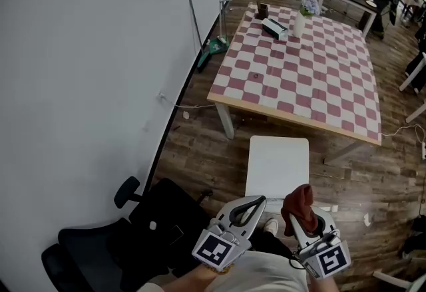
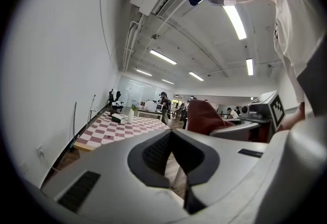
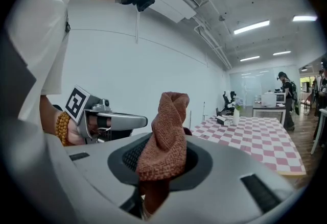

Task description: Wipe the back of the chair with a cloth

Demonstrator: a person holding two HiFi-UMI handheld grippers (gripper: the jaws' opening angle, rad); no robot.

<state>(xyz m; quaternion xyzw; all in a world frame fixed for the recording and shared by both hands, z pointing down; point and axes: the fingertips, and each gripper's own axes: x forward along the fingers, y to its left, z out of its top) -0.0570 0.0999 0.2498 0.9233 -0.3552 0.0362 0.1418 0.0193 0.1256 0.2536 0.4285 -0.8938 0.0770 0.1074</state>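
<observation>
R gripper (image 3: 162, 160) is clamped on the rust-brown cloth (image 3: 166, 126), whose loose end stands up past the tips. L gripper (image 2: 172, 139) is closed w/ nothing in it. The white chair (image 1: 277, 161) stands by the table's (image 1: 293, 113) near edge, just ahead of both. I'd keep the clamp firm, lay the loose end flat on the chair back & sweep across w/ light, even pressure.

A rust-brown cloth (image 3: 166, 136) is held bunched and upright, pinched in the right gripper's (image 3: 161, 159) jaws — the white chair (image 1: 278, 165) is seen standing just beyond it.
</observation>
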